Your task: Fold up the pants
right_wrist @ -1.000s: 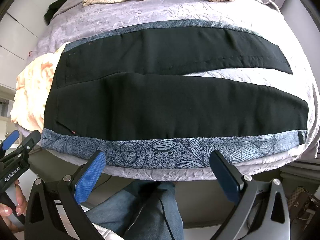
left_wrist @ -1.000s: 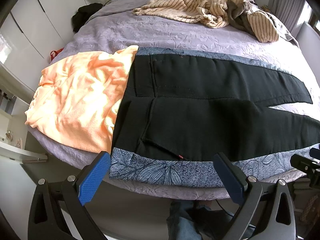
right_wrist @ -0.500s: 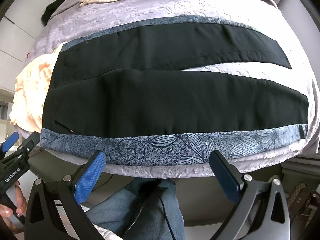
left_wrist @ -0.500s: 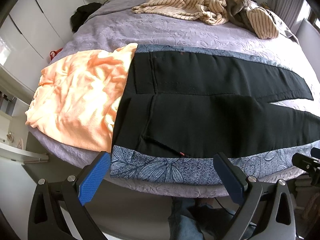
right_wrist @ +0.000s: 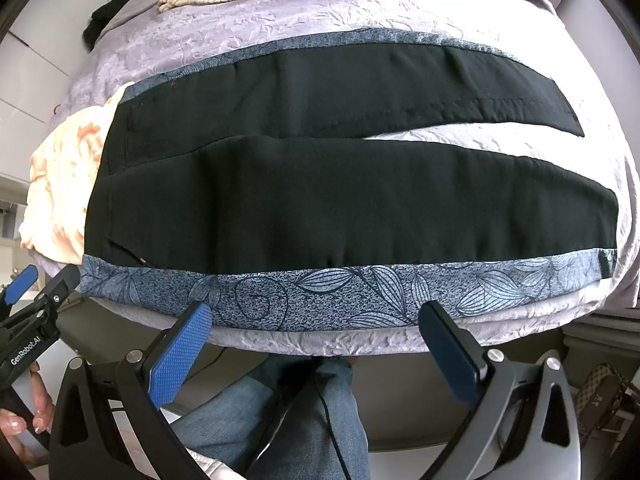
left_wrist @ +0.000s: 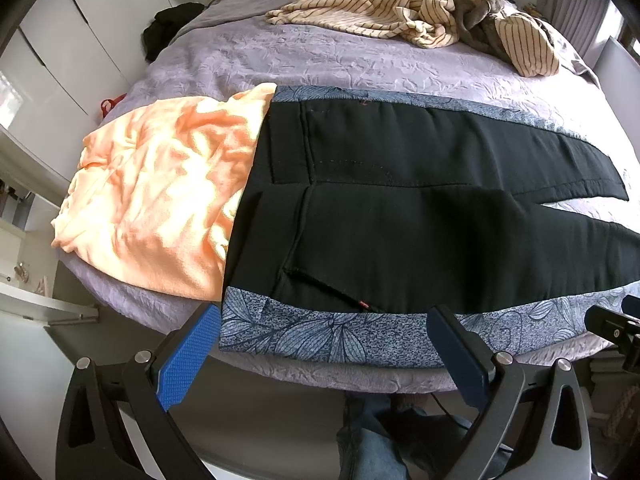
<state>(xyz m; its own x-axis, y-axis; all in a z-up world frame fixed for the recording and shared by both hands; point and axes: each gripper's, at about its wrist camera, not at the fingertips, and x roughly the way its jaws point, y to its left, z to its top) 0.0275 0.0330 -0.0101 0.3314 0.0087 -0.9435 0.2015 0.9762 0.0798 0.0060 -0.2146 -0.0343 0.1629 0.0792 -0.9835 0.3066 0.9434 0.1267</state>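
With both the left tongs [left_wrist: 318,350] and right tongs [right_wrist: 316,344] released, a shallow pinch could drop the pants [right_wrist: 320,184] mid-fold.

A home bedroom: lavender-quilted bed [left_wrist: 320,60], strewn clothes [left_wrist: 400,20], white wardrobes [left_wrist: 80,40].

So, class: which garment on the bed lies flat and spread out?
The black pants; the orange top is rumpled and the striped clothes are heaped.

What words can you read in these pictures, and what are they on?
"GenRobot.AI": white letters on the black body of the left gripper, seen at the left edge of the right wrist view.
The tiny red tag on the black pants is too small to read.
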